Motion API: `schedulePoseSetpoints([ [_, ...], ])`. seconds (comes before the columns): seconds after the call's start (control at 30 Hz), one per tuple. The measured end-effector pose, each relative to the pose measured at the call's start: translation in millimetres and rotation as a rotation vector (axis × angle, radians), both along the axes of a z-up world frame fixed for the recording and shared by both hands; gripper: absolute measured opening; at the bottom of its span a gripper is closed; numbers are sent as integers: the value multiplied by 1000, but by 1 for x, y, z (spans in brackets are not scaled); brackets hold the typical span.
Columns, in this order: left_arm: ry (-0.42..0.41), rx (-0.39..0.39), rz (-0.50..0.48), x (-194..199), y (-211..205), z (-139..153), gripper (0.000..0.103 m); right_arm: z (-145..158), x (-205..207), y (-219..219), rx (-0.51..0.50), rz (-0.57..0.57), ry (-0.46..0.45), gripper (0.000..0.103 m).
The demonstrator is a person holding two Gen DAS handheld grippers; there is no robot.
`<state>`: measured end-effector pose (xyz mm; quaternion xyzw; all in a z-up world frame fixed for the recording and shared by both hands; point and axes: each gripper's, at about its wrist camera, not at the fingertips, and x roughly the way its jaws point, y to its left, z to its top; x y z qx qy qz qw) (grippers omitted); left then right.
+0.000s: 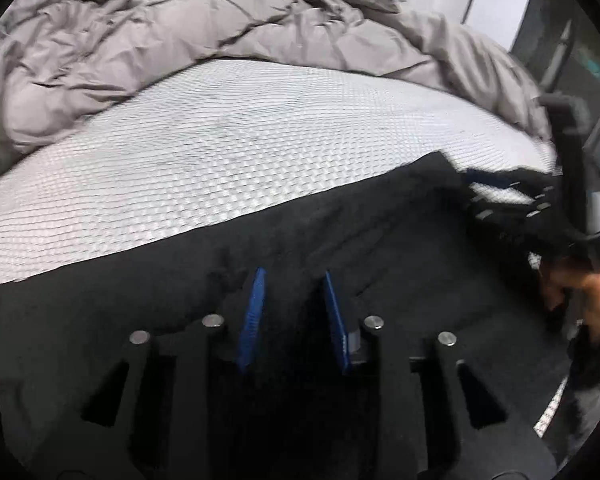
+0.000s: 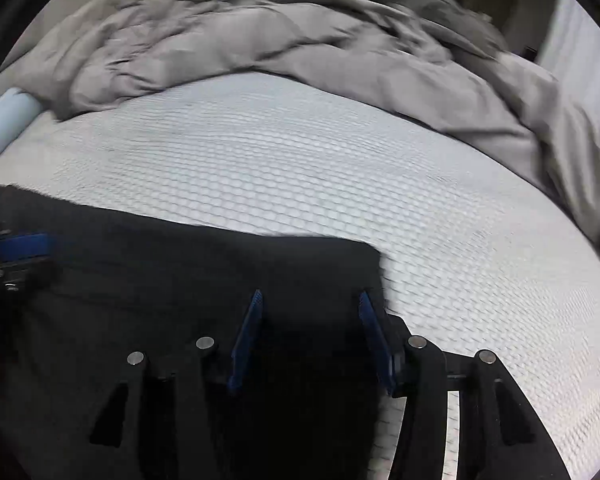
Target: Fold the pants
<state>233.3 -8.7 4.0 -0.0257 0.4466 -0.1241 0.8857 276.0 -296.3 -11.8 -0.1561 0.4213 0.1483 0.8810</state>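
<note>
Here, black pants (image 1: 260, 248) flat on the bed (image 1: 180, 152), grey duvet (image 1: 160, 28) at 12 o'clock, left tool (image 1: 294, 280) and right tool (image 2: 310, 300) both with pads apart, gripping nothing.

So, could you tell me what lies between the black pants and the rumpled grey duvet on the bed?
Only bare white textured mattress separates the black pants from the grey duvet; both wrist views show it.

Pants (image 2: 180, 272) lie on the mattress (image 2: 300, 168) near edge — the duvet (image 2: 260, 40) heaped behind.

Left claw (image 1: 294, 280) and right claw (image 2: 310, 300) both angle downward, blue pads parted.
</note>
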Motion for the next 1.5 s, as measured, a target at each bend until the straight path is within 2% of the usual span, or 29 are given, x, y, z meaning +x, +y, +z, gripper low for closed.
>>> schedulePoseSetpoints([
  [0.07, -10, 11, 37, -11, 3, 11, 30, 13, -9, -8, 15, -8, -38, 51],
  [0.1, -28, -4, 42, -20, 3, 17, 30, 19, -18, -8, 24, 14, -51, 51],
  [0.13, -43, -23, 34, -27, 2, 23, 30, 29, -33, -4, 54, 88, -61, 52],
  [0.17, -55, -46, 1, -35, -4, 26, 32, 34, -44, 2, 70, 137, -53, 54],
  [0.23, -57, -40, -60, -44, -18, 22, 39, 33, -63, 18, 106, 251, 0, 65],
  [0.3, -20, -7, -110, -43, -32, 6, 42, 19, -66, 34, 117, 295, 49, 65],
  [0.33, 5, 10, -110, -40, -34, -1, 42, 7, -63, 42, 82, 286, 60, 65],
  [0.37, 7, -4, -114, -40, -32, -6, 42, -1, -60, 44, 51, 271, 66, 65],
  [0.47, -5, -16, -90, -47, -16, -2, 42, -4, -58, 35, 17, 241, 55, 64],
  [0.53, 3, 30, -36, -53, -4, -7, 55, -2, -55, 14, -76, 155, 5, 65],
  [0.57, 9, -1, -10, -58, 5, -7, 56, -3, -52, 6, -85, 117, 1, 65],
  [0.6, 8, -13, 8, -61, 9, -5, 54, -2, -48, -6, -63, 83, 7, 66],
  [0.67, -28, 19, 45, -71, 14, 7, 52, 9, -50, -28, 34, 43, -1, 59],
  [0.73, -88, 17, 34, -83, 15, 20, 52, 25, -64, -34, 77, 64, -49, 55],
  [0.77, -114, -3, 16, -90, 10, 27, 52, 35, -77, -31, 122, 117, -59, 55],
  [0.87, -129, -55, -77, -98, -16, 30, 52, 38, -97, -4, 176, 269, 22, 56],
  [0.93, -83, -58, -155, -97, -38, 18, 52, 25, -104, 18, 134, 331, 64, 56],
  [1.0, -12, 2, -199, -93, -52, -3, 52, 4, -103, 35, 57, 344, 99, 56],
  [1.03, -17, 13, -215, -95, -52, -9, 52, -2, -101, 35, 34, 337, 105, 56],
  [1.17, -15, -14, -239, -109, -37, -6, 52, -1, -99, -3, -43, 258, 48, 56],
  [1.2, -18, 5, -231, -111, -35, -5, 52, 1, -98, -15, -44, 242, 42, 56],
  [1.27, -44, 35, -220, -121, -31, 0, 52, 5, -94, -46, -17, 168, 29, 59],
  [1.33, -81, 47, -209, -127, -29, 9, 52, 20, -98, -66, 74, 137, 1, 57],
  [1.4, -127, 13, -227, -136, -33, 23, 52, 40, -116, -65, 135, 182, -83, 57],
  [1.5, -116, -19, -288, -128, -56, 26, 52, 46, -135, -40, 205, 291, -23, 57],
])
